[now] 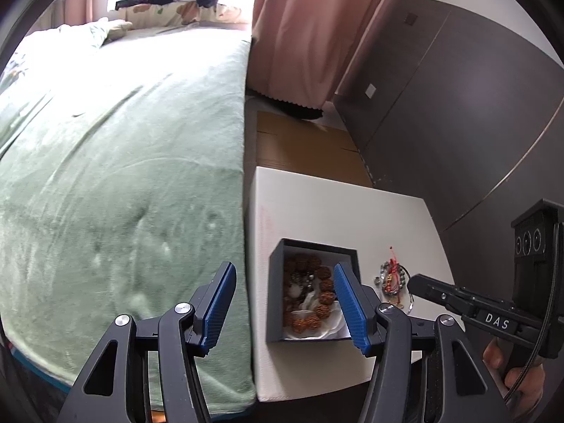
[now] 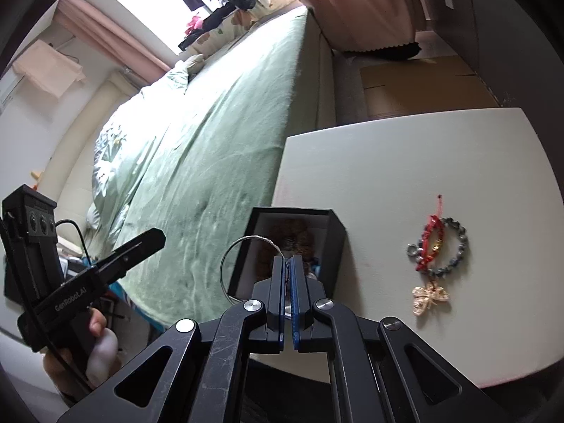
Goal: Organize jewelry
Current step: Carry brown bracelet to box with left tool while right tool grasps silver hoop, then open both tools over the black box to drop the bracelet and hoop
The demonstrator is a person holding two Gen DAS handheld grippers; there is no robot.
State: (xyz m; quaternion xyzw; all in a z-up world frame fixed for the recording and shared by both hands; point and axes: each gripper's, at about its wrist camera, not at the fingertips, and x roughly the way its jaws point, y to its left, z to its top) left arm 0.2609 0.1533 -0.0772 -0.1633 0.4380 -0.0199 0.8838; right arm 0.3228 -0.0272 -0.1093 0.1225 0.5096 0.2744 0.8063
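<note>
A thin silver bangle [image 2: 234,264] is pinched at its rim between the fingers of the right gripper [image 2: 289,264], which are pressed together on the metal so the hoop hangs out to the left, over the left wall of the dark jewelry box [image 2: 336,243]. Holding it by the edge looks deliberate: the ring can be lowered flat into the box without the fingers fouling the walls. The box stands open on the white table [image 2: 405,162], close to its left edge beside the bed [image 2: 211,162], and already holds a brown beaded bracelet [image 1: 317,296] lying on white lining.

To the right of the box, apart from it, lie the pieces not yet sorted: a grey bead bracelet [image 2: 458,246] with a red cord bracelet [image 2: 428,243] lying across it, and just nearer a gold butterfly ornament [image 2: 430,298].

The right gripper points forward and slightly down, hovering above the box's near side. The left gripper [image 1: 283,308] waits low at the near left, its blue fingers wide apart and holding nothing, the right finger over the box's right wall and the left finger over the bed. It seems placed to steady the box if needed.
</note>
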